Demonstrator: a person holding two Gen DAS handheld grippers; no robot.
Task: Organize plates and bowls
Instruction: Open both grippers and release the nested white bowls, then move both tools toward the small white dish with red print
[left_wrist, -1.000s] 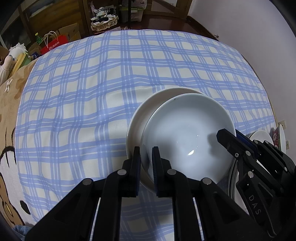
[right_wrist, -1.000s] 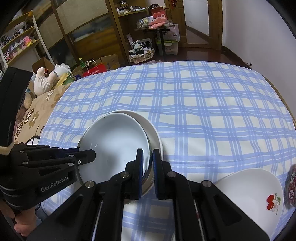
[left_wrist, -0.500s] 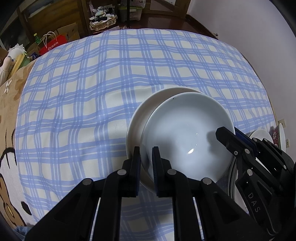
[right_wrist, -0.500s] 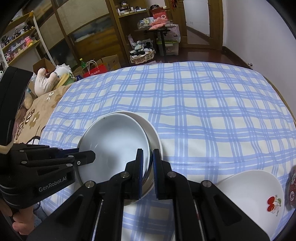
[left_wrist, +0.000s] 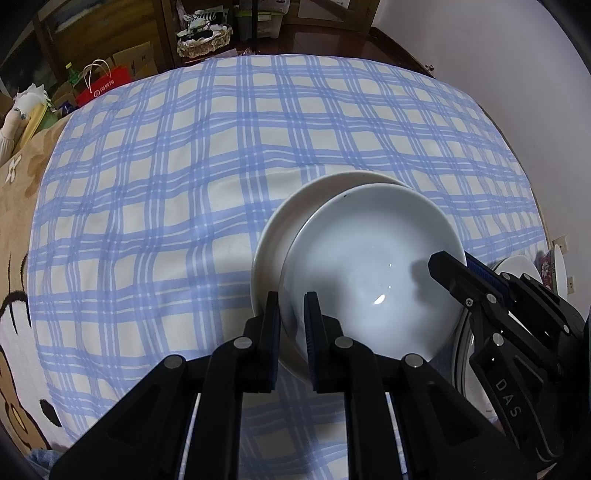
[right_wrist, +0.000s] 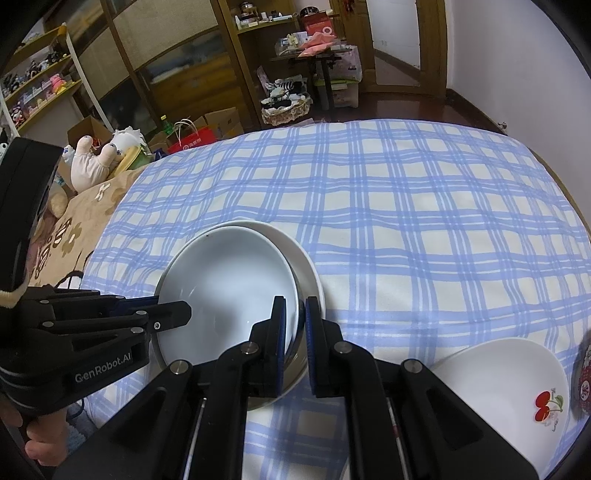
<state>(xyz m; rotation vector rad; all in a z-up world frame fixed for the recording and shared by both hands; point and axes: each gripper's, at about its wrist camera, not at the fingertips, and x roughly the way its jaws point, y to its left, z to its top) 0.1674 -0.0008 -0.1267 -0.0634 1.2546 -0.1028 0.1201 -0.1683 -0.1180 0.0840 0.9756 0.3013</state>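
A pale bluish-white bowl sits tilted over a wider cream plate on the blue-checked cloth. My left gripper is shut on the bowl's left rim, one finger inside and one outside. On the opposite rim my right gripper is shut the same way. The cream plate's rim lies outside both grips. The bowl hides most of the plate.
A white bowl with a cherry print rests near the front right, with a red-patterned dish beside it at the frame edge. The checked cloth stretches behind the dishes. A brown blanket and plush toys lie at the left.
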